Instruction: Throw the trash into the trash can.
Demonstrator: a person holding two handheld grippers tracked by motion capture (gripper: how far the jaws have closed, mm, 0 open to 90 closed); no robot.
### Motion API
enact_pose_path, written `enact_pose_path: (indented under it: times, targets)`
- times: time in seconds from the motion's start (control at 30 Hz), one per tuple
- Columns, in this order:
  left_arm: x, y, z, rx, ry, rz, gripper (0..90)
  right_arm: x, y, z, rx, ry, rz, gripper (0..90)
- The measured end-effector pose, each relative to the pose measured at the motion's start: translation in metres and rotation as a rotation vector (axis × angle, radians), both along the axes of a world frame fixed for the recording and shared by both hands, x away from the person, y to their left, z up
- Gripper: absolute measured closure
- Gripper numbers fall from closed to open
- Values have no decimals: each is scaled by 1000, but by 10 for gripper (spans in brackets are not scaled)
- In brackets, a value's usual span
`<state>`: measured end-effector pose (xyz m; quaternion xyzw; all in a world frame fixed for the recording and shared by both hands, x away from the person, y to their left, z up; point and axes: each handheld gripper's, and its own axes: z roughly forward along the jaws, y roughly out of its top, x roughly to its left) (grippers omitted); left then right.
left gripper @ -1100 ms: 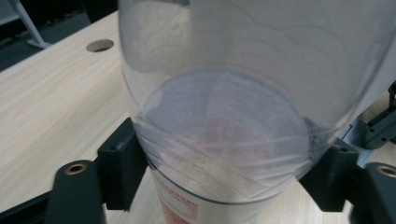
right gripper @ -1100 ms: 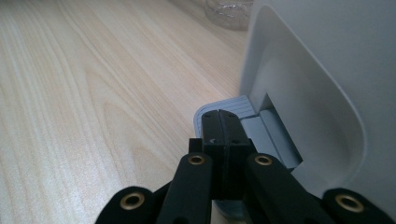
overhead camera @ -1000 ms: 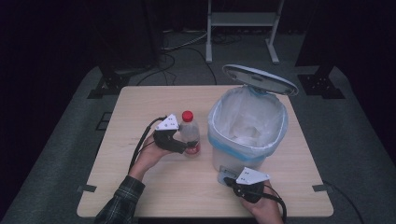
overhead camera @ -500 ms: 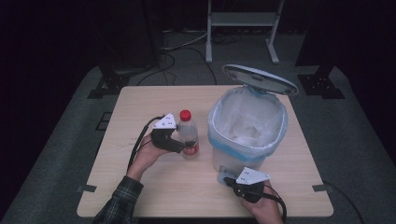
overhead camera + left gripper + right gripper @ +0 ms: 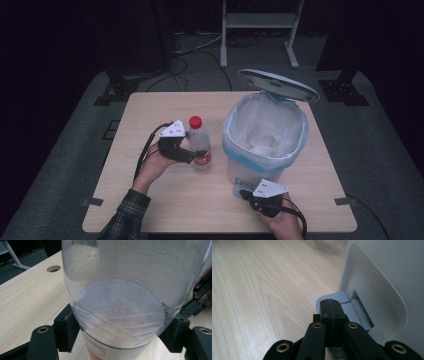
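Observation:
A clear plastic bottle (image 5: 199, 142) with a red cap and a red-and-white label stands upright left of the bin. My left gripper (image 5: 187, 156) is shut on its lower body from the left. In the left gripper view the bottle (image 5: 125, 302) sits between both pads (image 5: 66, 331), which press on its sides. Whether its base touches the table I cannot tell. A white pedal bin (image 5: 265, 135) with a white liner has its lid (image 5: 277, 85) raised. My right gripper (image 5: 329, 306) is shut, its tips resting on the bin's grey pedal (image 5: 358, 312), also seen from above as the right gripper (image 5: 243, 191).
The light wooden table (image 5: 150, 105) has bare wood at the back left and along the front. A round cable hole (image 5: 53, 268) lies in the tabletop beyond the bottle. Cables trail from both grippers. A metal stand (image 5: 257, 20) and dark floor lie behind the table.
The left gripper and the bottle have drifted slightly to the left. The right gripper has stayed on the pedal, and the lid has stayed up.

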<state>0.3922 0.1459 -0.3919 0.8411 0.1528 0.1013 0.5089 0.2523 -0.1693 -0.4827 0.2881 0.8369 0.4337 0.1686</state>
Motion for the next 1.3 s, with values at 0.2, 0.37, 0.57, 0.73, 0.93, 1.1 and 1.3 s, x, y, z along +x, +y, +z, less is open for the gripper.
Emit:
enact_pose_path:
  times: [0.2,0.37,0.57,0.73,0.93,1.1,1.3]
  targets:
    - [-2,3,7,-5,1,-8,274,0,0,0,1,1,-1,899]
    - [-4,6,13,-23,-6,-8,275,0,0,0,0,-1,0,898]
    - [-6,11,21,-37,2,-2,274,0,0,0,0,-2,0,898]
    - [-9,13,29,-54,4,-7,275,0,0,0,1,-6,2,899]
    - [-12,12,35,-67,-4,-22,275,0,0,0,4,-7,1,898]
    - [-13,9,42,-72,0,-37,275,0,0,0,1,-3,1,899]
    - [-14,10,52,-87,-4,-53,275,0,0,0,0,-5,1,899]
